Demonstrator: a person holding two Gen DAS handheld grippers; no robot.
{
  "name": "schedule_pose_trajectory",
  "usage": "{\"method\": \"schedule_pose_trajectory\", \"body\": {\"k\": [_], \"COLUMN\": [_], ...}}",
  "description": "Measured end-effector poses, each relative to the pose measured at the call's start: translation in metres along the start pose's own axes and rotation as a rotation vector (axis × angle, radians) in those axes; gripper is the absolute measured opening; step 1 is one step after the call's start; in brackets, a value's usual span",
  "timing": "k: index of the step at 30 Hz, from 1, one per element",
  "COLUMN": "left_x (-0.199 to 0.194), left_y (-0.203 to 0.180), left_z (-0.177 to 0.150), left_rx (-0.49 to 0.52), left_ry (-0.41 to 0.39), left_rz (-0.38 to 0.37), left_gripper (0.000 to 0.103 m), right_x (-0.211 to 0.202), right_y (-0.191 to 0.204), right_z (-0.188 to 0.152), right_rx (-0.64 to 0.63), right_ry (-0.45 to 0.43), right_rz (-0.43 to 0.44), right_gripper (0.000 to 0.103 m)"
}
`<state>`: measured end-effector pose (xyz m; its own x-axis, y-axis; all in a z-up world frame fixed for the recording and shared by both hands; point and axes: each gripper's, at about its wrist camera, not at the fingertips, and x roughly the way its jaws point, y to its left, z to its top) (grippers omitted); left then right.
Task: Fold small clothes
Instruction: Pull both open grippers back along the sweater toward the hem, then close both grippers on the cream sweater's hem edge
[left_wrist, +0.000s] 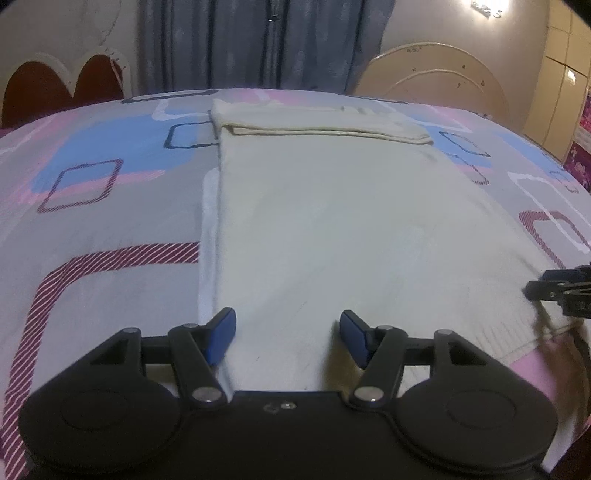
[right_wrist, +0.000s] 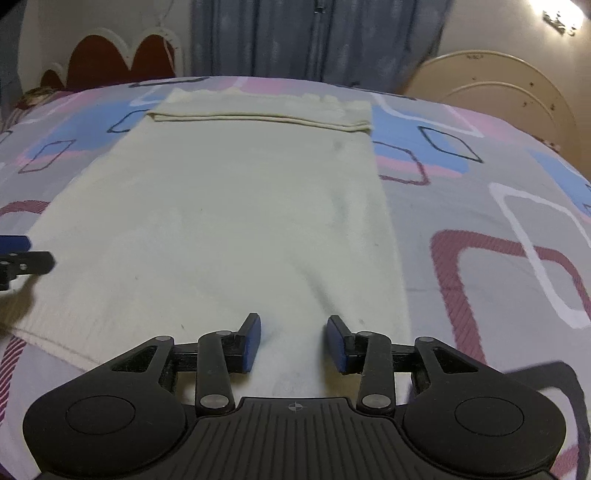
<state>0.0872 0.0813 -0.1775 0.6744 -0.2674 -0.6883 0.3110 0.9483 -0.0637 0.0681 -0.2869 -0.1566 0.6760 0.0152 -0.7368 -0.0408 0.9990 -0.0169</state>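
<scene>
A cream garment (left_wrist: 325, 221) lies flat on the bed, its far end folded back into a thick band (left_wrist: 317, 127). In the left wrist view my left gripper (left_wrist: 288, 334) hovers open over the garment's near left edge, nothing between its blue pads. The right gripper's tip (left_wrist: 554, 290) shows at that view's right edge. In the right wrist view the same cream garment (right_wrist: 229, 221) fills the middle. My right gripper (right_wrist: 293, 341) stands open above its near right part, jaws narrower than the left's and empty. The left gripper's tip (right_wrist: 22, 258) pokes in at the left edge.
The bed carries a grey sheet (left_wrist: 103, 229) printed with pink, blue and maroon squares. A red scalloped headboard (left_wrist: 59, 85), grey curtains (left_wrist: 258, 44) and a beige round board (left_wrist: 436, 74) stand behind the bed. A wardrobe (left_wrist: 565, 85) is at the far right.
</scene>
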Motion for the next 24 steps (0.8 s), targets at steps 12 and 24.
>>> {"method": "schedule_pose_trajectory", "body": {"k": [12, 24], "left_x": [-0.004, 0.002], "left_y": [0.028, 0.024], "left_z": [-0.002, 0.001], "left_rx": [-0.142, -0.216], "left_ry": [0.111, 0.201], "left_rz": [-0.079, -0.205], "left_gripper": [0.051, 0.006], "right_x": [-0.013, -0.012], "right_y": [-0.040, -0.042], "right_z": [-0.016, -0.010], "right_rx": [0.128, 0.195], "right_ry": [0.050, 0.105], "right_rz": [-0.072, 0.016], "right_gripper": [0.055, 0.028]}}
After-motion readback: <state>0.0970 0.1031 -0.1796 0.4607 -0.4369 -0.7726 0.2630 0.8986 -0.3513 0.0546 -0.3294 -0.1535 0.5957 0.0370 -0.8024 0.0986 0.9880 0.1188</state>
